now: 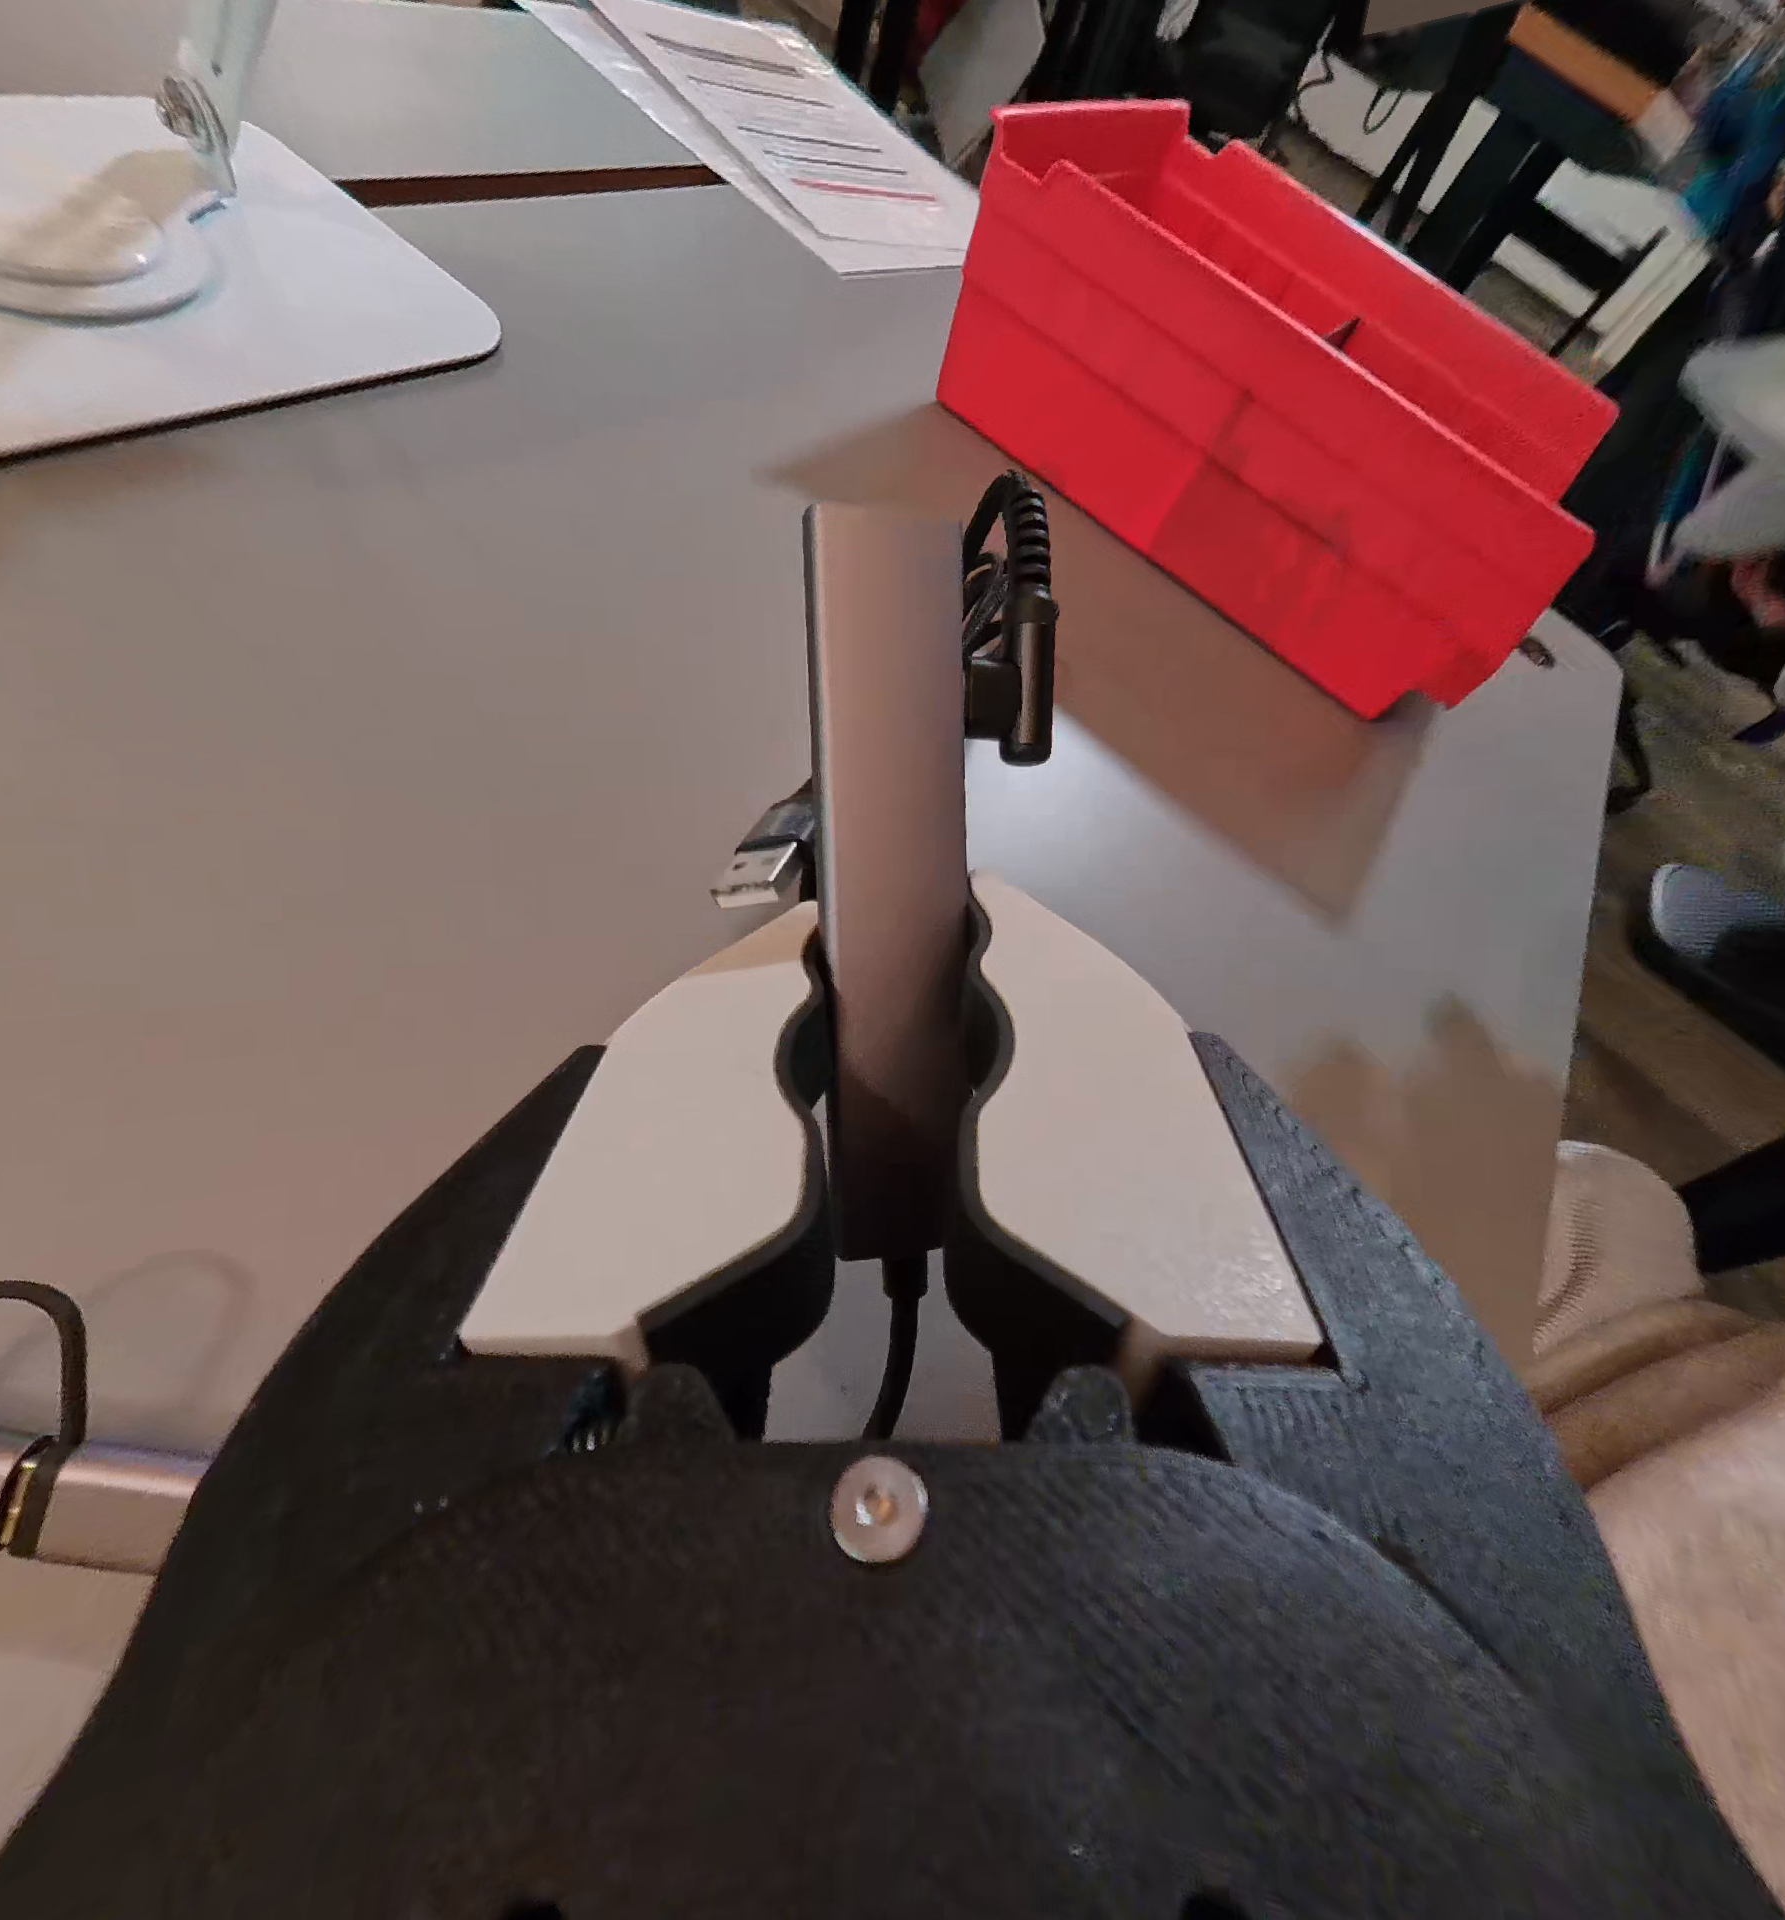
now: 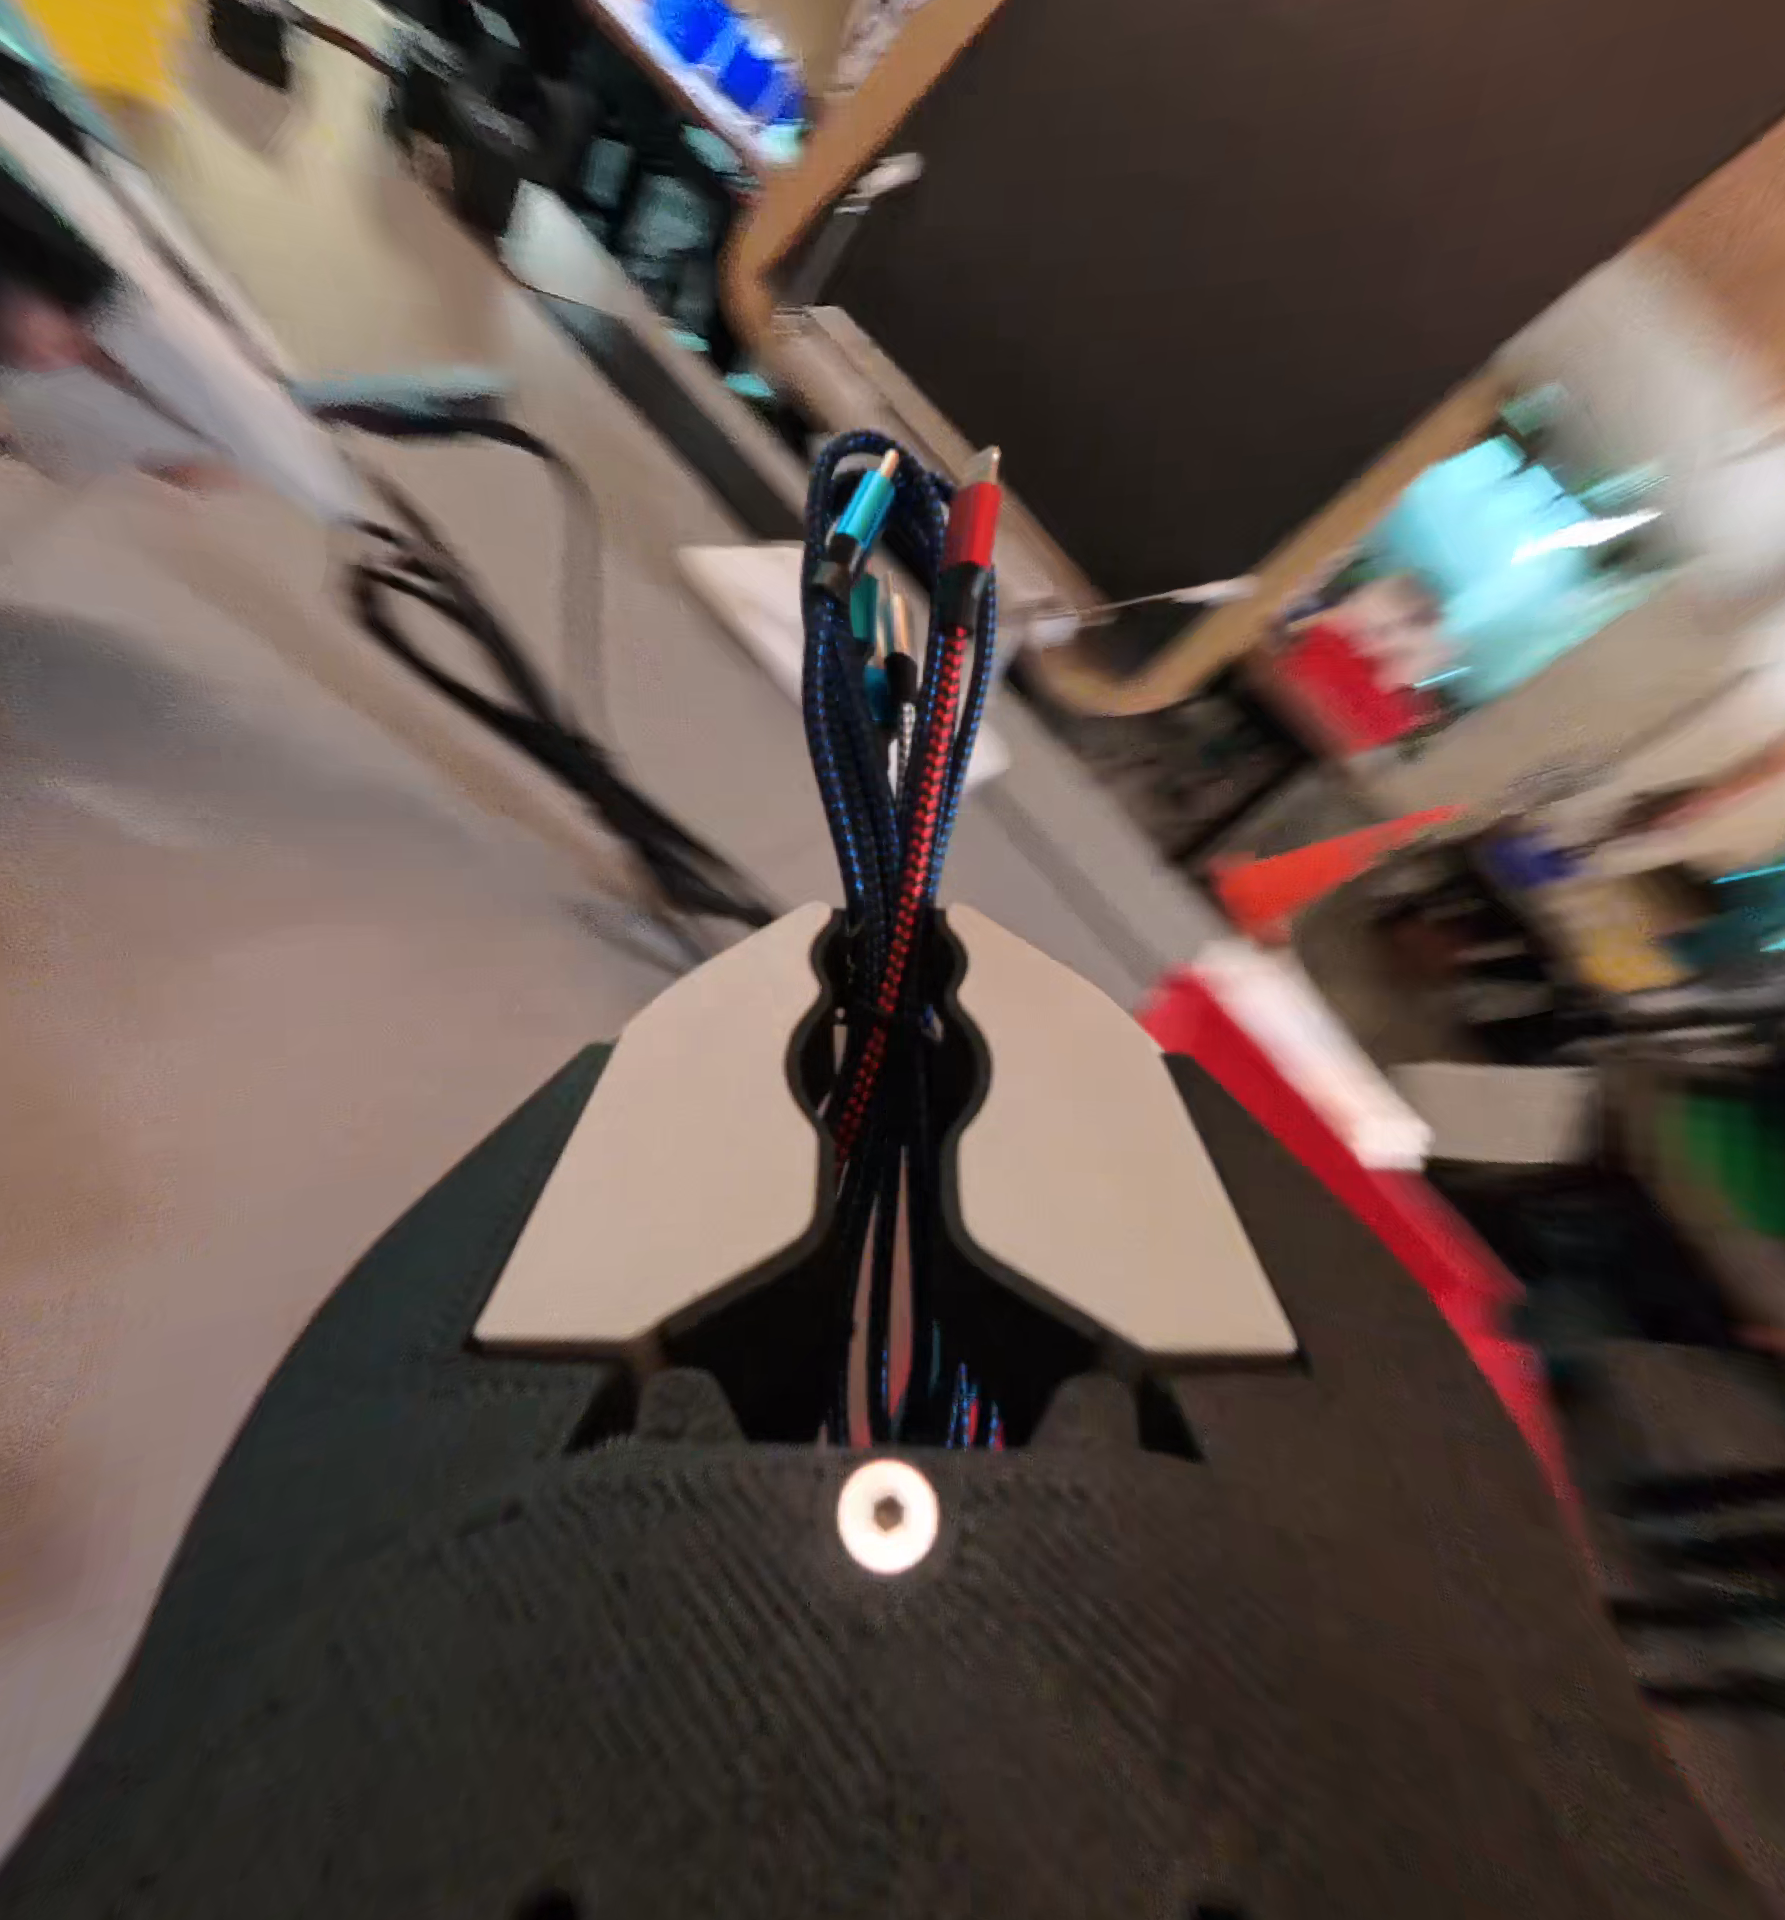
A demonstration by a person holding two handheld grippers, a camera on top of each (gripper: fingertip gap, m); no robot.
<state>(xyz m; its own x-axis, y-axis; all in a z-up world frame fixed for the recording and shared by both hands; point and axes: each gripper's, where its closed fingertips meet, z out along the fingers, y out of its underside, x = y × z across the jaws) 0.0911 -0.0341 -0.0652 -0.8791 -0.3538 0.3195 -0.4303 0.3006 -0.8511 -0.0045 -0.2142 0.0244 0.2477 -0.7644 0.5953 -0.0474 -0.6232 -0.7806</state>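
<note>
My left gripper [image 1: 893,914] is shut on a slim grey metal hub [image 1: 886,727], held on edge above the grey table [image 1: 348,727]. A black angled plug [image 1: 1018,665] with a coiled strain relief sits in the hub's right side, and a silver USB plug [image 1: 763,862] sticks out on its left. A thin black cable leaves the hub's near end between the fingers. My right gripper [image 2: 893,914] is shut on a bundle of braided blue and red cables [image 2: 893,727] with teal and red metal plugs at the far end. The right view is heavily blurred.
A red plastic bin [image 1: 1262,416] stands at the table's far right edge. A white monitor base [image 1: 192,312] is at the far left, a printed sheet [image 1: 784,125] at the back. Another grey adapter [image 1: 46,1496] lies at the near left. A person's legs [image 1: 1761,1039] are beyond the table on the right.
</note>
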